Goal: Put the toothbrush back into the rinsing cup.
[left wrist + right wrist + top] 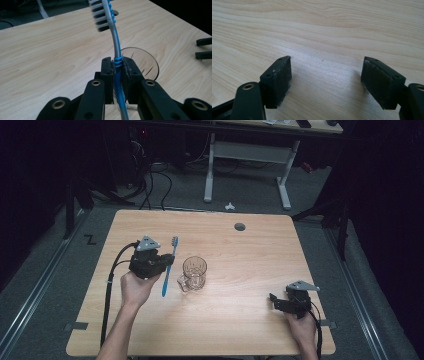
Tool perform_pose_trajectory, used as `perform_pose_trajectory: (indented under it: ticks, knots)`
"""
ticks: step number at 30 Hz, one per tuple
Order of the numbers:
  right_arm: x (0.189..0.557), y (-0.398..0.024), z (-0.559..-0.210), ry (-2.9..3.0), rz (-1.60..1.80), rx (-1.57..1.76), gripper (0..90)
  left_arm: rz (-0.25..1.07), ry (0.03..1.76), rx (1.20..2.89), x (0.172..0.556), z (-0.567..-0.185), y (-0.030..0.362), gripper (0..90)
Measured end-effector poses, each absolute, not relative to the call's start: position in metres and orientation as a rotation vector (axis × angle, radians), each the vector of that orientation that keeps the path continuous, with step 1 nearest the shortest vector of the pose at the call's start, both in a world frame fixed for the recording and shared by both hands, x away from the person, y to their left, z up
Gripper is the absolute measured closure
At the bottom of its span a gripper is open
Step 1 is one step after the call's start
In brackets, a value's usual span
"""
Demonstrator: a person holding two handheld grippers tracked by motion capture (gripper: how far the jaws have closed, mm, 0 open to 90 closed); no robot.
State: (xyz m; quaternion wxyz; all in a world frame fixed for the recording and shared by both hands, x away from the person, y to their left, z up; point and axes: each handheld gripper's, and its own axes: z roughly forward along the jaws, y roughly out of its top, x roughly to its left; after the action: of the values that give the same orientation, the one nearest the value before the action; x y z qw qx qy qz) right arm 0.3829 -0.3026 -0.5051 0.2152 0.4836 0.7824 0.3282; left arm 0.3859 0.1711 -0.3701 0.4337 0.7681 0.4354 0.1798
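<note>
Gripping the blue toothbrush (117, 62) mid-handle, the left gripper (167, 261) has its jaws clamped on it, bristles toward the table's (250, 320) far edge. The empty glass mug (194, 272) stands just right of it. The right gripper (325, 77), near the front-right corner, gapes empty.

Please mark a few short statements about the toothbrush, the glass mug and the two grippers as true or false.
1. The left gripper is shut on the toothbrush. True.
2. The toothbrush stands inside the glass mug. False: it is held beside the mug, outside it.
3. The right gripper holds the mug. False: its jaws stand open over bare table, with nothing between them.
4. The toothbrush is gripped on its blue handle, bristles away from the pads. True.
5. The mug lies tipped over. False: it stands upright.
</note>
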Motion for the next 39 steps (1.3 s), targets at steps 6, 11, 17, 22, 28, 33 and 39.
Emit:
perform_pose_trajectory:
  ticks: [6,11,17,22,28,33,39]
  knots:
    - [0.383,-0.303,-0.505,2.169,0.910,1.341,24.7,0.469,1.061,1.910,0.387,-0.368,0.167,80.7]
    - [0.383,-0.303,-0.505,2.169,0.910,1.341,24.7,0.467,1.045,1.909,0.390,-0.367,0.164,80.8]
    - [0.383,-0.303,-0.505,2.169,0.910,1.341,24.7,0.480,1.019,1.882,0.391,-0.362,0.160,80.8]
    - [0.383,-0.303,-0.505,2.168,0.910,1.341,24.8,0.485,1.011,1.887,0.394,-0.361,0.155,80.8]
    - [0.383,-0.303,-0.505,2.169,0.910,1.341,24.8,0.501,1.001,1.871,0.397,-0.359,0.153,80.7]
    - [0.383,-0.303,-0.505,2.169,0.910,1.341,24.8,0.521,1.008,1.855,0.400,-0.359,0.150,80.8]
    - [0.383,-0.303,-0.505,2.168,0.910,1.342,24.8,0.556,0.997,1.826,0.400,-0.360,0.146,80.8]
